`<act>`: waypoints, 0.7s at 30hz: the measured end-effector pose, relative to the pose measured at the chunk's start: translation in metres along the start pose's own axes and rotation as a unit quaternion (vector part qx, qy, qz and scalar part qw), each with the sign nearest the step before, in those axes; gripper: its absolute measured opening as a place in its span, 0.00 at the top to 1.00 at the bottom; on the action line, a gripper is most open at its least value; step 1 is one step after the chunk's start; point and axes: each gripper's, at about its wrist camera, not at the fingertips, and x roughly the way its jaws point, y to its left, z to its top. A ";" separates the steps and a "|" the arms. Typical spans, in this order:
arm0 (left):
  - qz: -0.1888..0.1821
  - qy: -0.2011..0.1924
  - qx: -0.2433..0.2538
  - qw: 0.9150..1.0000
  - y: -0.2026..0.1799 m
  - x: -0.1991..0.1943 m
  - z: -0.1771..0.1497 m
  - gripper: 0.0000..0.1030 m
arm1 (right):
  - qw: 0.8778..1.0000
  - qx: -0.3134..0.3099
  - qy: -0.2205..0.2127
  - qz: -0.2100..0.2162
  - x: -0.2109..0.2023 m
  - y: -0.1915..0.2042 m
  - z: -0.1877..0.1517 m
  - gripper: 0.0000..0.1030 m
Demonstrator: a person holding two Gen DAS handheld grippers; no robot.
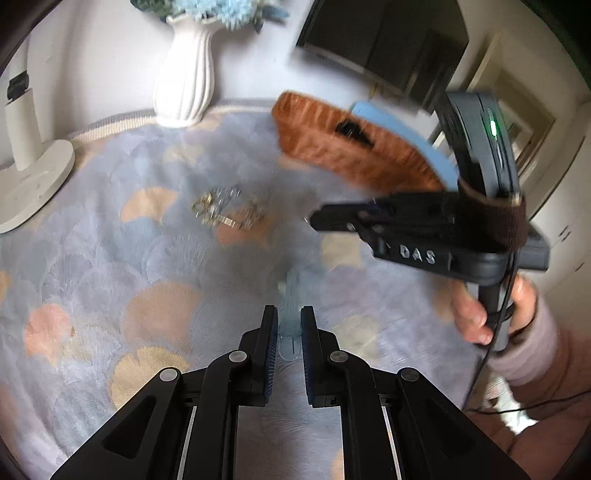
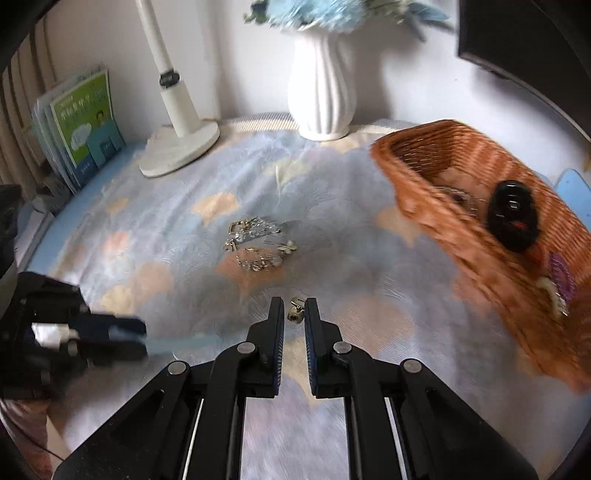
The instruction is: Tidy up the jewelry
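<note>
Left gripper (image 1: 289, 325) pinches pale blue comb (image 1: 290, 306), long axis pointing away along fingers. Right gripper (image 2: 295, 314) pinches small gold earring (image 2: 294, 309), hanging upright.

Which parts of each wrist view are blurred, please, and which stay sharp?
Left wrist view: the wicker basket, the jewelry pile and the pale blue strip in the left tongs smear; the tongs are crisp. Right wrist view: basket and flowers streak, while the right tongs and their small earring stay sharp.
</note>
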 end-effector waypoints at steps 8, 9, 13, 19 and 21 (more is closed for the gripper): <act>-0.002 -0.026 -0.006 1.000 -0.011 -0.017 0.012 0.88 | 1.000 0.019 -0.019 -0.008 -0.039 -0.025 -0.013 0.89; 0.000 -0.027 -0.006 1.000 -0.013 -0.017 0.014 0.88 | 1.000 0.020 -0.021 -0.010 -0.043 -0.027 -0.015 0.89; 0.004 -0.033 -0.002 0.999 -0.022 -0.020 0.023 0.88 | 0.999 0.025 -0.027 -0.015 -0.056 -0.035 -0.020 0.89; 0.004 -0.043 0.009 0.999 -0.036 -0.019 0.041 0.88 | 0.998 0.027 -0.039 -0.033 -0.078 -0.049 -0.020 0.89; 0.003 -0.043 0.012 0.999 -0.040 -0.017 0.047 0.88 | 0.998 0.030 -0.047 -0.040 -0.086 -0.053 -0.019 0.89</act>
